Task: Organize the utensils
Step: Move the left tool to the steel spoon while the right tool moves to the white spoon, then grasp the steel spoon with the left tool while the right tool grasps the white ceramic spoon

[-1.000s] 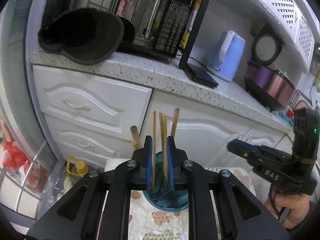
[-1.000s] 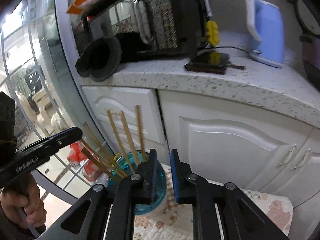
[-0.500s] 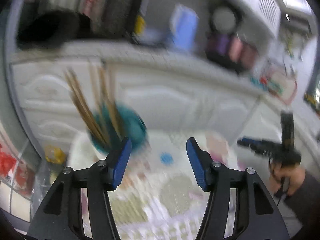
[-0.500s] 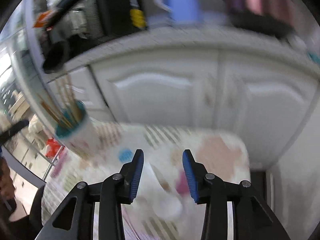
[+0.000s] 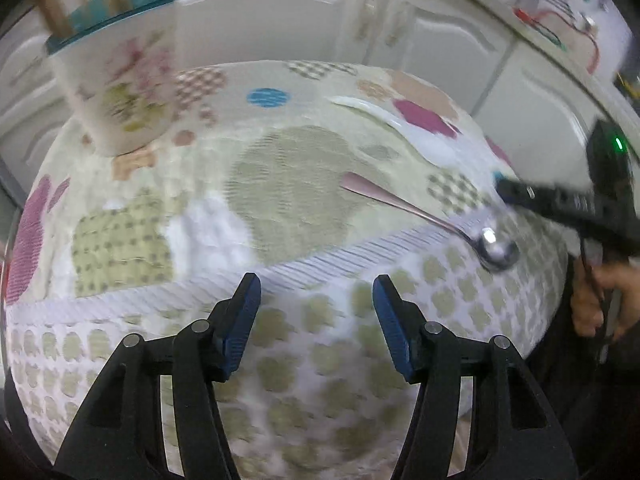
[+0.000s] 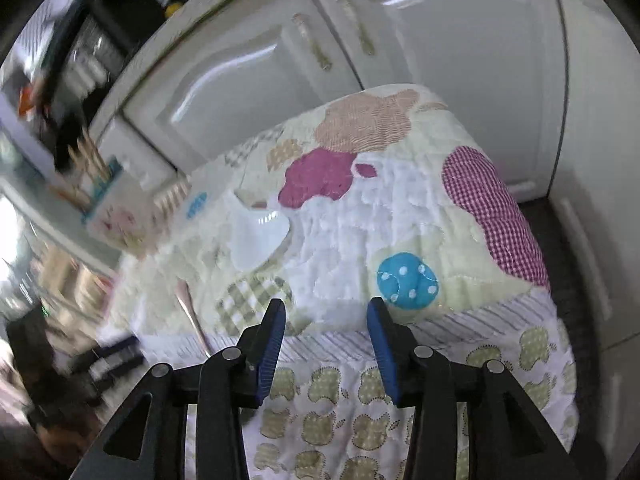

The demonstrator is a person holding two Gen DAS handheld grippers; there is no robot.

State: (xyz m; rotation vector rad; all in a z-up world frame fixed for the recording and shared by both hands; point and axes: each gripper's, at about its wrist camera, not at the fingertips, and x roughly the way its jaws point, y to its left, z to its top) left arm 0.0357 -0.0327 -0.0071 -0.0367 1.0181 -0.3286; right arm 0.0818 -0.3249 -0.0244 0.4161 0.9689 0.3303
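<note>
A floral cup point(image 5: 120, 80) with a teal inside holds several wooden chopsticks point(image 5: 52, 12) at the quilt's far left. A metal spoon point(image 5: 420, 212) lies on the quilt, its bowl toward the right edge. A white ceramic spoon point(image 5: 400, 124) lies beyond it. My left gripper point(image 5: 316, 292) hangs open over bare quilt, with nothing between its fingers. In the right wrist view, my right gripper point(image 6: 326, 312) has its jaws opening and empty above the quilt. The white spoon point(image 6: 260, 236) is ahead to the left, the metal spoon's handle point(image 6: 192, 312) lower left, the cup point(image 6: 116, 216) far left.
The patchwork quilt point(image 6: 400, 208) covers a small raised surface with rounded edges. White cabinet doors point(image 6: 440, 40) stand close behind it. Dark floor point(image 6: 560, 240) lies to the right. The right gripper's tip point(image 5: 508, 192) and a hand point(image 5: 596, 304) sit beside the metal spoon's bowl.
Both grippers left the cup and dropped toward the quilt. The left one let go of the chopsticks, which stand in the cup. Both sets of jaws went from shut to apart.
</note>
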